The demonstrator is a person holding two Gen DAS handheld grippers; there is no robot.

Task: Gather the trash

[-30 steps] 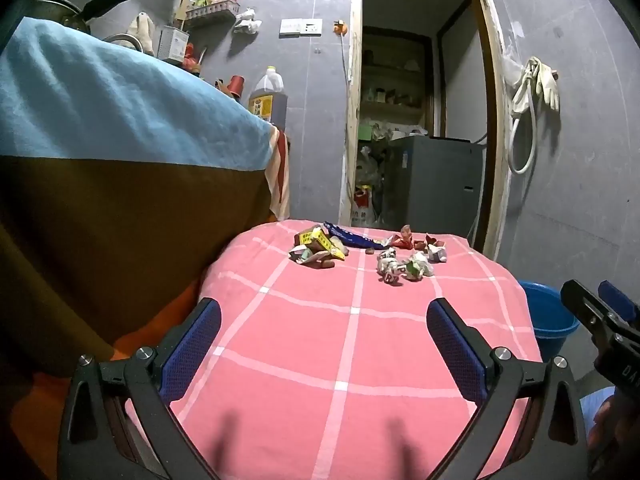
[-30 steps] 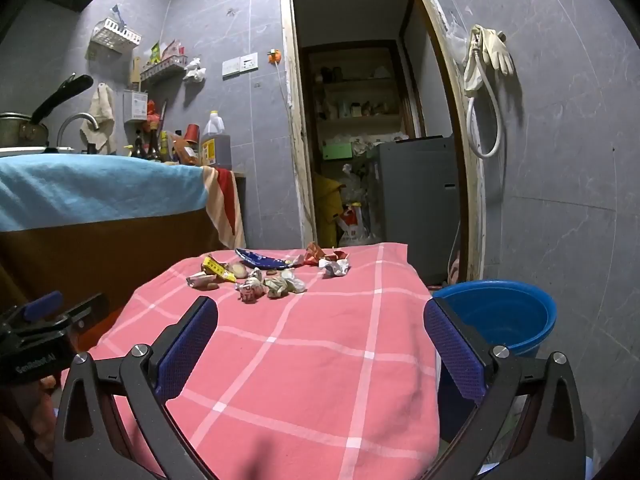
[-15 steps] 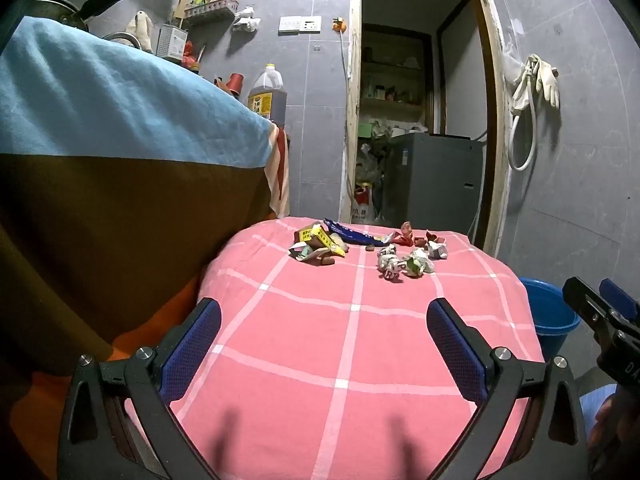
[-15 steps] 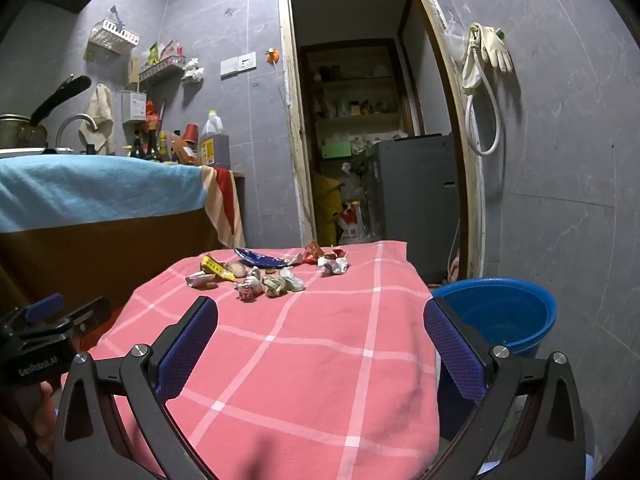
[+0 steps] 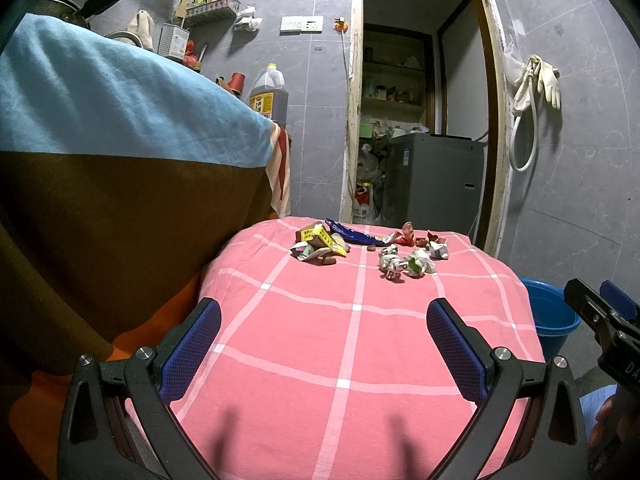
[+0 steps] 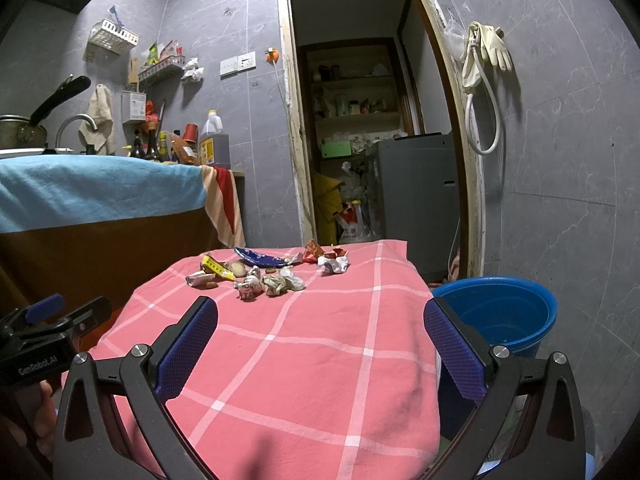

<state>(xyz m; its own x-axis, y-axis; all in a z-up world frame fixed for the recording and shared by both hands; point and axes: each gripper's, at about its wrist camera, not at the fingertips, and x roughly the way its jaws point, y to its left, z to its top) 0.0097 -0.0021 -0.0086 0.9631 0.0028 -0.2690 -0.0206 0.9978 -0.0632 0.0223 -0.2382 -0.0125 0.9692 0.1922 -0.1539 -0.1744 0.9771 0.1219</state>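
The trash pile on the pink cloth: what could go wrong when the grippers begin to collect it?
1. The trash pile lies tight together, so open jaws may take several pieces and drop some.
2. The pink cloth is loose; jaws closing low could pinch it and drag the pile.
3. The blue bucket stands below the table edge; a release too early could miss it.

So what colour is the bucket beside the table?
Blue; the bucket shows best in the right wrist view.

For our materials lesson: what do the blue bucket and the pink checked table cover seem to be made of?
Blue bucket: probably plastic, smooth with a slight sheen and an even moulded rim. Pink checked table cover: woven cloth, matte, draping softly over the table's edges.
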